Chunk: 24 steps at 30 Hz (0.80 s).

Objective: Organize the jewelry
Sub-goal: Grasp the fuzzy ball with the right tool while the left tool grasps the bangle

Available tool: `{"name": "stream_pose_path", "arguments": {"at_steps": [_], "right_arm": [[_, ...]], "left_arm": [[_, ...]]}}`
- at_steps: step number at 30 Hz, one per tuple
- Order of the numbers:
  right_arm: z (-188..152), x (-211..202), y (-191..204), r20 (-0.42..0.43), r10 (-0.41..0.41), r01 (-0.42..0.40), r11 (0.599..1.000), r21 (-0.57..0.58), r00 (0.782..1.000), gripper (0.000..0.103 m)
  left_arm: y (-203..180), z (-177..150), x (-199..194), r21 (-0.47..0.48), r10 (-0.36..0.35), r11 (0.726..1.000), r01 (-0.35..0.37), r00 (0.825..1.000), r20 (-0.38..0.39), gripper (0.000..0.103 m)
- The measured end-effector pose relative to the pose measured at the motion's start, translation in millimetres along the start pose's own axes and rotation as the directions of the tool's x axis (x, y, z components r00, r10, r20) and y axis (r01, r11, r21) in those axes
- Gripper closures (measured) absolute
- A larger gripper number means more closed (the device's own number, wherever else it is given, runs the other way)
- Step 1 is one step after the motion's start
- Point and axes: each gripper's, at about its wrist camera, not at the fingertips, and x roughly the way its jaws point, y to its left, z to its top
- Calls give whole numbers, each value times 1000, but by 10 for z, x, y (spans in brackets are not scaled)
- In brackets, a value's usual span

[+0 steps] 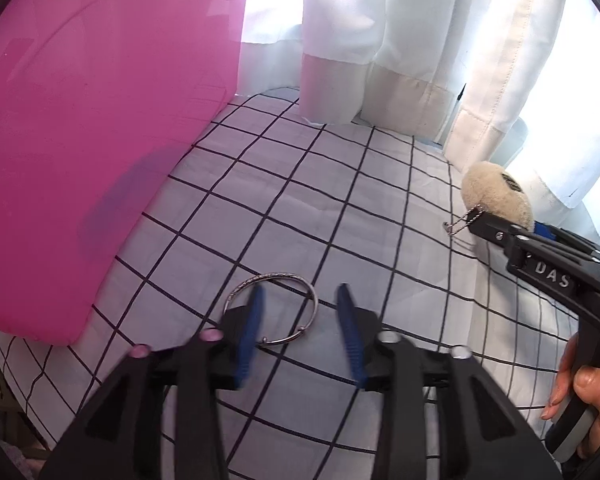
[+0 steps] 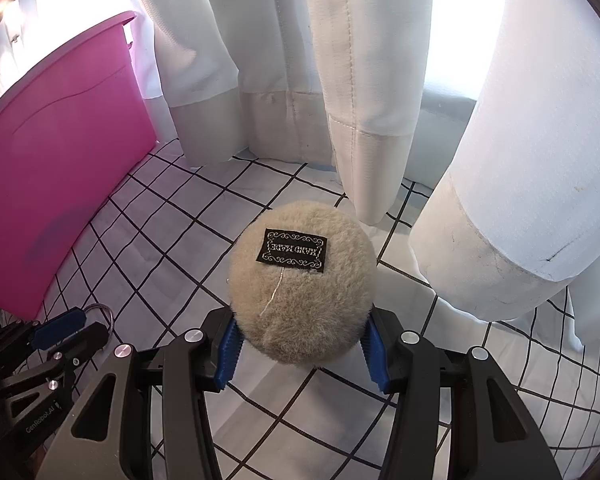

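The left gripper [image 1: 300, 332] stands with its blue pads apart over a silver bangle [image 1: 276, 308] – the ring lies flat on the checked cloth [image 1: 300, 200], one pad crossing its rim, neither pad pressing it. The right gripper [image 2: 300, 356] is clamped on a fluffy beige pouch [image 2: 300, 288], its pads squeezing the lower sides; the pouch carries a black label [image 2: 292, 250] on top. In the left view a short ball chain [image 1: 462, 222] hangs from the pouch just above the cloth. A pink bin [image 1: 80, 140] stands to the left of the bangle, near it. White curtains [image 2: 340, 80] hang behind – their hems touch the cloth.
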Motion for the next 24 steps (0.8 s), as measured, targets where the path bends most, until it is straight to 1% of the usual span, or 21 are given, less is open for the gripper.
{"name": "stream_pose_path", "arguments": {"at_steps": [1, 2, 3, 5, 6, 9, 10, 11, 12, 14, 15, 17, 18, 19, 20, 21, 24], "right_arm": [[-1, -2, -9, 0, 0, 0, 1000, 2, 1000, 54], [-2, -8, -17, 0, -1, 1, 1000, 5, 1000, 54], [-2, -10, -24, 0, -1, 1, 1000, 6, 1000, 54], [-1, -10, -35, 1, -3, 3, 1000, 10, 1000, 54], [1, -6, -36, 0, -2, 2, 1000, 12, 1000, 54], [6, -6, -13, 2, -2, 2, 1000, 9, 1000, 54], [6, -12, -9, 3, -2, 2, 1000, 7, 1000, 54], [6, -14, -6, 4, -2, 2, 1000, 7, 1000, 54], [5, -14, -5, 4, 0, 0, 1000, 8, 1000, 54], [-1, -15, -5, 4, -1, 1, 1000, 11, 1000, 54], [-3, -14, -6, 3, 0, 0, 1000, 13, 1000, 54], [-4, -12, -7, 3, 3, -3, 1000, 16, 1000, 53], [-3, -11, -6, 3, 3, -3, 1000, 16, 1000, 53], [-1, -10, -4, 3, 3, -3, 1000, 15, 1000, 53], [-1, -9, -5, 3, 5, -5, 1000, 15, 1000, 54], [2, -11, -2, 4, 7, -7, 1000, 14, 1000, 54], [11, -31, 10, 9, 11, -11, 1000, 9, 1000, 54]], "left_arm": [[9, -4, -11, -2, 25, 1000, -25, 1000, 16, 26], [22, -4, -36, -5, 32, 999, -32, 999, 38, 23], [29, -1, -53, -5, 30, 1000, -30, 998, 51, 21], [19, 12, -26, 9, 45, 999, -45, 998, 45, 18], [17, 10, 6, 17, 54, 998, -55, 998, 36, 16], [40, -19, 136, 27, 90, 996, -90, 996, -8, 15], [59, -33, 177, 23, 98, 995, -98, 995, -25, 14], [80, -42, 172, 15, 102, 995, -102, 995, -12, 11], [99, -45, 186, 11, 108, 994, -108, 994, -17, 8], [115, -44, 183, 10, 103, 995, -103, 995, -15, 8], [113, -49, 178, 13, 102, 995, -102, 995, -11, 9], [95, -63, 144, 25, 93, 995, -93, 996, 6, 19], [73, -67, 124, 38, 85, 996, -86, 996, 12, 30], [40, -77, 105, 52, 74, 996, -75, 997, 17, 44], [-2, -80, 86, 66, 70, 995, -71, 997, 19, 50], [-20, -76, 86, 73, 78, 994, -79, 997, 16, 51], [1, -68, 80, 57, 67, 996, -67, 998, 10, 51]]}}
